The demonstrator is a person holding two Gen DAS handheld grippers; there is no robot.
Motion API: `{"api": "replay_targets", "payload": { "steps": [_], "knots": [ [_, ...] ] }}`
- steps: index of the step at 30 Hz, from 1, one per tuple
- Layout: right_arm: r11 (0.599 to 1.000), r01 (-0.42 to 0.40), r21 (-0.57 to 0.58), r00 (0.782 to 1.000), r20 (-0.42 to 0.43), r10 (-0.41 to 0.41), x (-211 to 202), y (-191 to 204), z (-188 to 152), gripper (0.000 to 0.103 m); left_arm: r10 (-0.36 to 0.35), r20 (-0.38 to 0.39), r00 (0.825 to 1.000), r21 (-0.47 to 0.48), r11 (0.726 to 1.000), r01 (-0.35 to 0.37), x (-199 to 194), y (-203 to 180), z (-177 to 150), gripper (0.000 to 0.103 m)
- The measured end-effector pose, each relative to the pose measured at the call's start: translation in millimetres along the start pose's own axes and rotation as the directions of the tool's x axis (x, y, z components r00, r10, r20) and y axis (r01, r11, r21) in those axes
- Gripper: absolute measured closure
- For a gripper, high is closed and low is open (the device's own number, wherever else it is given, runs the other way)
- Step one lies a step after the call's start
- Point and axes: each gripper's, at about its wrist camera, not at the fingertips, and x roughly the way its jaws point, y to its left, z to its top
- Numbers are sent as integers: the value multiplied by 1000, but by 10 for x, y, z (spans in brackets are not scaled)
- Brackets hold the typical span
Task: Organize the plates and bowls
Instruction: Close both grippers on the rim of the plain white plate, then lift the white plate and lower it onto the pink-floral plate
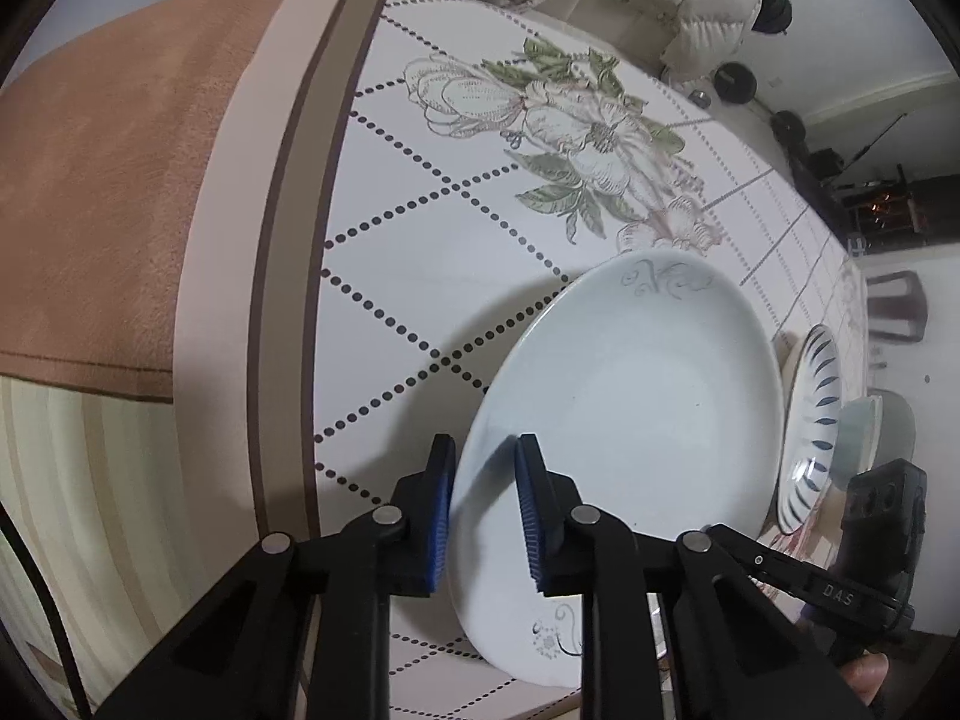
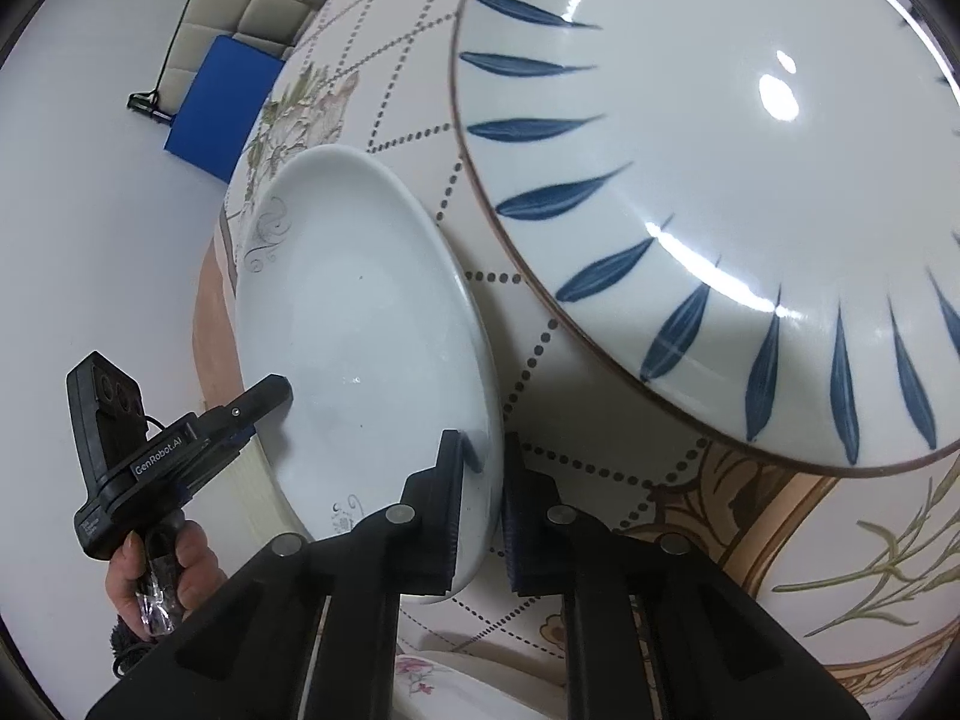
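While both grippers straddle opposite edges of one dish, I log the scene as follows.

Item held: white oval plate (image 1: pixel 630 396) with grey scroll motifs at its ends, lying on the floral tablecloth (image 1: pixel 450 210); I cannot tell whether it is lifted clear of the cloth.

Left gripper (image 1: pixel 483 516): jaws narrow, one blue pad (image 1: pixel 531 516) over the plate's inner face and the other outside the rim; contact looks likely, but I judge it not fully closed.

Right gripper (image 2: pixel 483 510): jaws narrow, straddling the plate's rim on the side opposite the left gripper; the gap to the outer pad leaves me unable to confirm a firm clamp.

Key relation: the plate's long axis runs away from my left jaws and across between the two grippers; each sits at the rim, neither nearer than the other.

Neighbour: blue-leaf patterned plate (image 2: pixel 750 180), just beside the white plate on the right gripper's side, apart from it.

Further dish: pale bowl (image 1: pixel 861 426) beyond the blue-leaf plate, partly hidden.

Contents: white plate empty; blue-leaf plate empty; bowl interior not visible.

Next move, my judgement: carry the white plate toward the blue-leaf plate for stacking, keeping both grips level.
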Motion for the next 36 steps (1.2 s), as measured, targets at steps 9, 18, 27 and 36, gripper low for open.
{"api": "replay_targets", "payload": {
  "steps": [9, 18, 27, 36],
  "knots": [
    [997, -60, -37, 998, 10, 61, -201, -36, -54, 93, -102, 16, 995, -78, 992, 103, -87, 177, -270, 92],
    [990, -138, 20, 990, -28, 139, -192, -259, -243, 95, -191, 2, 982, -183, 965, 188, 66, 339, -367, 90],
    [994, -108, -17, 994, 14, 108, -233, -248, -277, 94, -116, 65, 991, -42, 992, 119, -66, 84, -461, 94],
    [992, -105, -72, 992, 65, 110, -341, -296, -444, 94, -103, 117, 988, -11, 994, 105, -215, 16, -620, 95]
  ]
}}
